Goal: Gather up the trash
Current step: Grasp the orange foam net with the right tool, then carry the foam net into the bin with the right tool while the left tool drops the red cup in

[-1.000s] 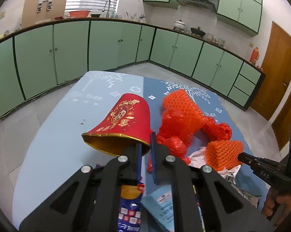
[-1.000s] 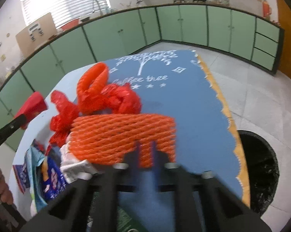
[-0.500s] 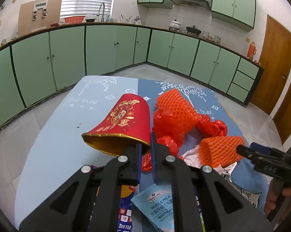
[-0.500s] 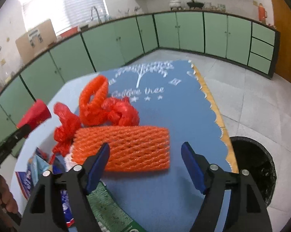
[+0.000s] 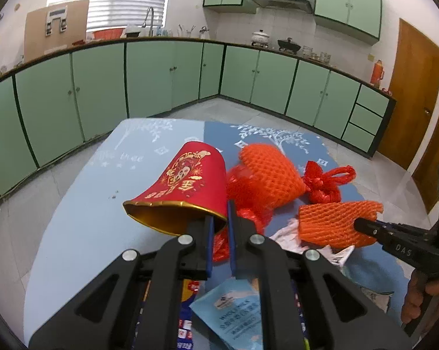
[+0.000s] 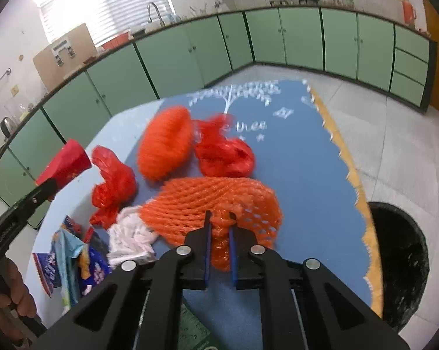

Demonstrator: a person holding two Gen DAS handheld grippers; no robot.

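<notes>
My left gripper (image 5: 219, 221) is shut on the rim of a red paper cup (image 5: 187, 186) with gold lining, held tilted above the blue table; the cup also shows in the right wrist view (image 6: 64, 166). My right gripper (image 6: 219, 227) is shut on an orange foam net sleeve (image 6: 213, 201), which also shows in the left wrist view (image 5: 336, 221). A second orange foam net (image 6: 165, 143), a red plastic bag (image 6: 225, 151) and another red bag (image 6: 113, 186) lie on the table.
A black trash bin (image 6: 400, 262) stands on the floor right of the table's scalloped edge (image 6: 347, 172). White tissue (image 6: 131, 236) and snack wrappers (image 6: 73, 262) lie at the near left. A milk carton wrapper (image 5: 234, 312) lies under my left gripper. Green cabinets line the walls.
My right gripper was open around the orange foam sleeve half a second ago and has shut on it, bunching it. My left gripper still holds the cup, raised slightly.
</notes>
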